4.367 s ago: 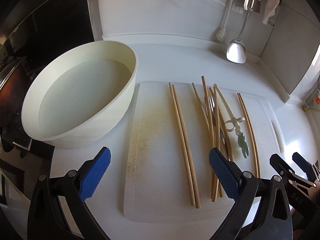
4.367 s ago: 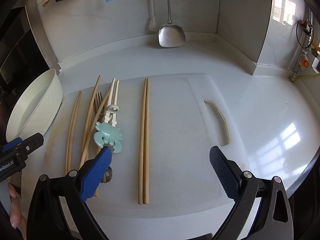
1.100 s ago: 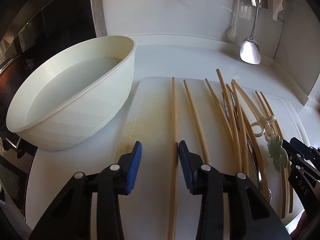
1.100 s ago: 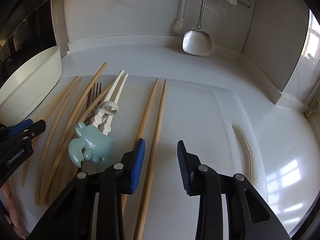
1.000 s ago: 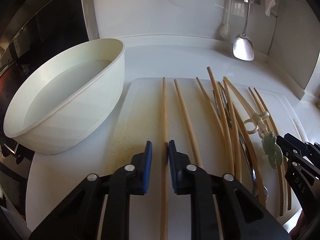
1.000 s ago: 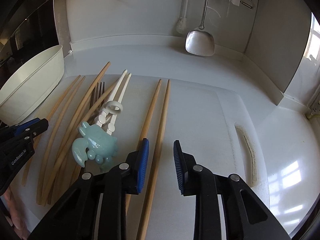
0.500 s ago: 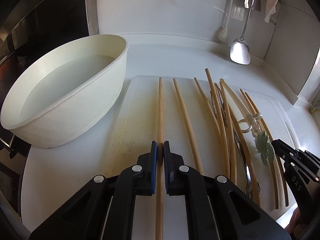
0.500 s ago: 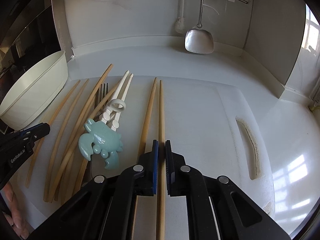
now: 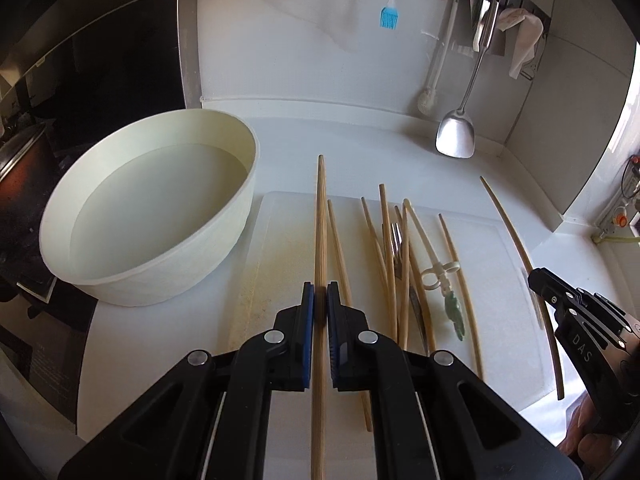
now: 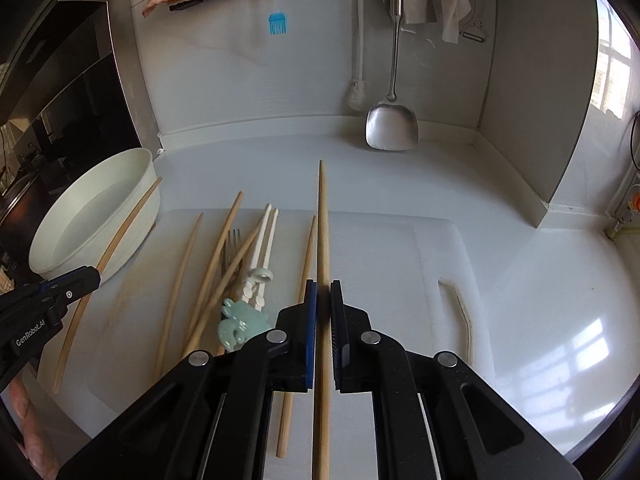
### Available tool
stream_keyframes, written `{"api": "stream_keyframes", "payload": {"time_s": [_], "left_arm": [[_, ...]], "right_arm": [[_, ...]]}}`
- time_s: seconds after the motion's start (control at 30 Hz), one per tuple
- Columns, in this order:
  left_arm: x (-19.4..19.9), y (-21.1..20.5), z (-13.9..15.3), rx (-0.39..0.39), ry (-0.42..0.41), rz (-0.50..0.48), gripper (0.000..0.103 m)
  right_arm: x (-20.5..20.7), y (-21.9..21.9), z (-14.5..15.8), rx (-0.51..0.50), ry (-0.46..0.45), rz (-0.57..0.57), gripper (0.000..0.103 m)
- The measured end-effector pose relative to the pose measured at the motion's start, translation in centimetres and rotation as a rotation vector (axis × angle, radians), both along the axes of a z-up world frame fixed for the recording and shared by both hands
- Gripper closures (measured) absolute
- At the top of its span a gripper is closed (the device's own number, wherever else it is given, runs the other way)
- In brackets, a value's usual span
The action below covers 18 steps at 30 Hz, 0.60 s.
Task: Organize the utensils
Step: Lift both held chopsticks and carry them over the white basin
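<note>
My left gripper (image 9: 320, 300) is shut on a long wooden chopstick (image 9: 320, 220) and holds it lifted above the white cutting board (image 9: 280, 248). My right gripper (image 10: 323, 296) is shut on another wooden chopstick (image 10: 322, 220), also lifted. Several more wooden chopsticks (image 9: 384, 248), a metal fork (image 9: 396, 240) and white training chopsticks with a teal crab (image 10: 240, 324) lie on the board. The right gripper and its chopstick (image 9: 516, 236) show at the right of the left wrist view; the left gripper and its chopstick (image 10: 120, 232) show at the left of the right wrist view.
A large cream basin (image 9: 152, 212) stands left of the board. A metal spatula (image 10: 392, 124), a white brush (image 10: 358, 96) and a blue silicone brush (image 10: 277, 20) hang on the back wall. The counter meets a wall corner at the right.
Both grippers closed on a chopstick about a second ago. Since then both have risen, lifting their chopsticks off the board.
</note>
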<state>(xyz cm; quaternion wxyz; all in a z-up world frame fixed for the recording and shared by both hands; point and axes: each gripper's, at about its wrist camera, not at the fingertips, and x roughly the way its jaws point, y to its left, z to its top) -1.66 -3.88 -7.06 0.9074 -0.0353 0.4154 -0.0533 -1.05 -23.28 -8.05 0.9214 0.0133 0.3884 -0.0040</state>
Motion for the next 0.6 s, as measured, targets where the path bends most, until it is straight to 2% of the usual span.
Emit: {"api": "stream_keyframes", "payload": {"time_s": [0.2, 0.37, 0.6], "left_arm": [[-1.2, 3.4, 4.5, -0.003, -0.019, 0.082, 0.096], [-0.8, 7.4, 6.7, 0.014, -0.035, 0.140, 0.096], [2.2, 14.4, 7.1, 0.026, -0.036, 0.165, 0.096]], "right_arm": [[0.6, 3.0, 4.7, 0.016, -0.037, 0.090, 0.096], [2.4, 7.5, 7.4, 0.054, -0.061, 0.167, 0.096], [6.6, 16.1, 7.6, 0.108, -0.048, 0.231, 0.097]]}}
